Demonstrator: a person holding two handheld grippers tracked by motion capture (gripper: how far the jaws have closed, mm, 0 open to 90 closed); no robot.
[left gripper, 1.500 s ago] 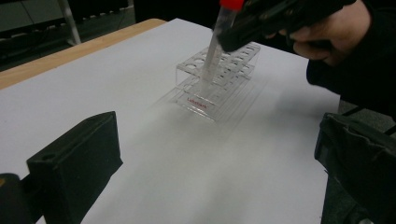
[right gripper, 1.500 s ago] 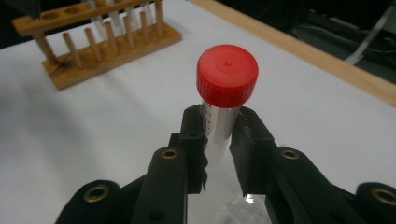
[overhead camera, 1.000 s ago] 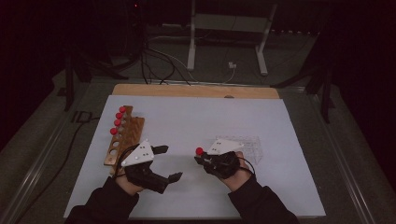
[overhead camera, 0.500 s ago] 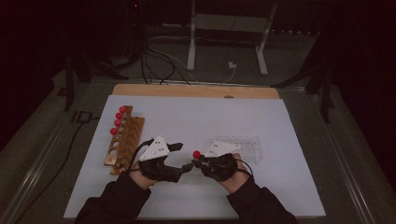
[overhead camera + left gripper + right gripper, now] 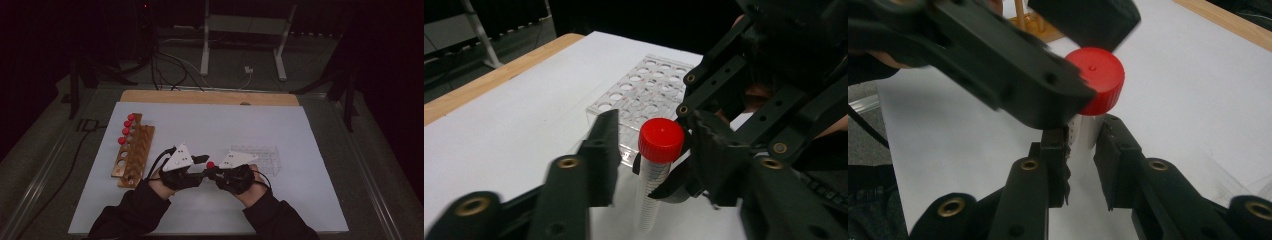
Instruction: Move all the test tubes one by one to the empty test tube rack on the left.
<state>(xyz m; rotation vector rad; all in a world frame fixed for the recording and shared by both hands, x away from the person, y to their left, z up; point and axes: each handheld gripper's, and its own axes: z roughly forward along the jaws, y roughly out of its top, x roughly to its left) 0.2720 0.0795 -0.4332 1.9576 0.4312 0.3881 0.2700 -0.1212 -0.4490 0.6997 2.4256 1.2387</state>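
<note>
On the white-covered counter [image 5: 300, 130], the two hand-held grippers meet near the front middle, over a clear plastic tube with a red screw cap [image 5: 660, 165]. The tube stands upright between them, its cap [image 5: 210, 164] showing as a small red dot in the high view.

The right gripper [image 5: 1083, 150] is clenched on the tube's clear body just below the cap: in the right gripper view its two black fingers [image 5: 1115, 165] press against the tube from either side. The tube's lower end seems to stand above the counter in the left gripper view, though whether it touches the white surface cannot be told.

The left gripper [image 5: 651, 150] comes in from the opposite side at the height of the cap. Its fingers have just been closing, and the red cap lies between them. In the left gripper view one finger [image 5: 603, 150] stands a little apart from the cap on the left, while the other is close against its right edge; whether both press on the cap cannot be told.

Just behind the tube lies a clear plastic rack with rows of round holes [image 5: 644, 85], flat on the counter beside the right hand [image 5: 235, 177]. Well apart, at the left side of the counter, stands a wooden tube rack [image 5: 134, 155] with four more red-capped tubes [image 5: 126, 131] upright at its far end.
</note>
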